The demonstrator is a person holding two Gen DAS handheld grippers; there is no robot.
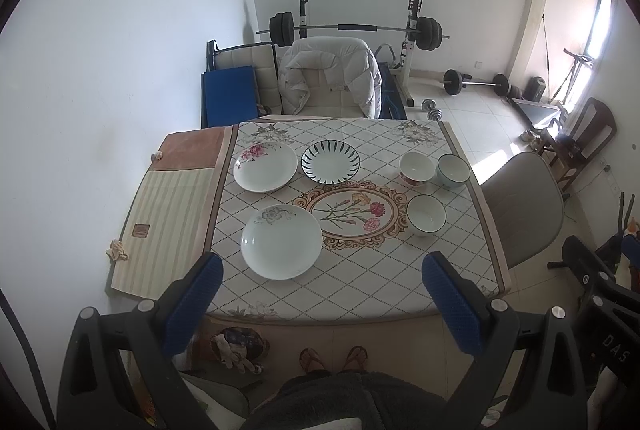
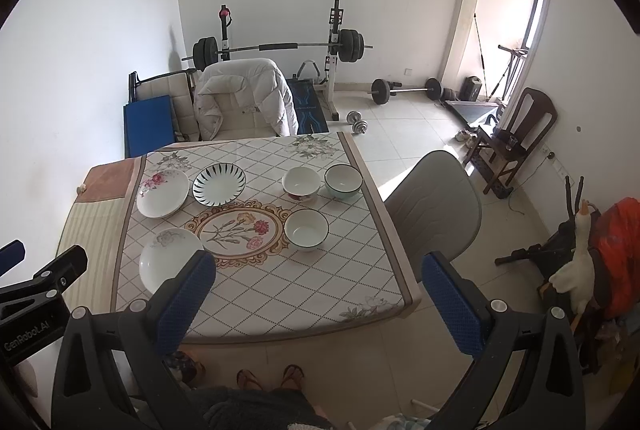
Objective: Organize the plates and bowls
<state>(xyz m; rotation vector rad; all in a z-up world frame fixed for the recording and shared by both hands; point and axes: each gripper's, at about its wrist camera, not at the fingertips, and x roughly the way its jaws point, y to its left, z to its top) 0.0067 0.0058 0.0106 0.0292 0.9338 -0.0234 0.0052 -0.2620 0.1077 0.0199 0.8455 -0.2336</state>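
Fingers of both the left gripper [image 1: 322, 278] and right gripper [image 2: 320, 278] hang spread and empty above the bench [image 1: 360, 282], poised before three plates and three bowls still unstacked.

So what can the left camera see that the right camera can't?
Only the left view shows the crumpled cloth on the mat's left edge. Only the right view shows the toy goose and the orange bag by the wall. Both show the table with three plates and three bowls, like the striped plate, and the barbell rack. Both tools are open and hold nothing.
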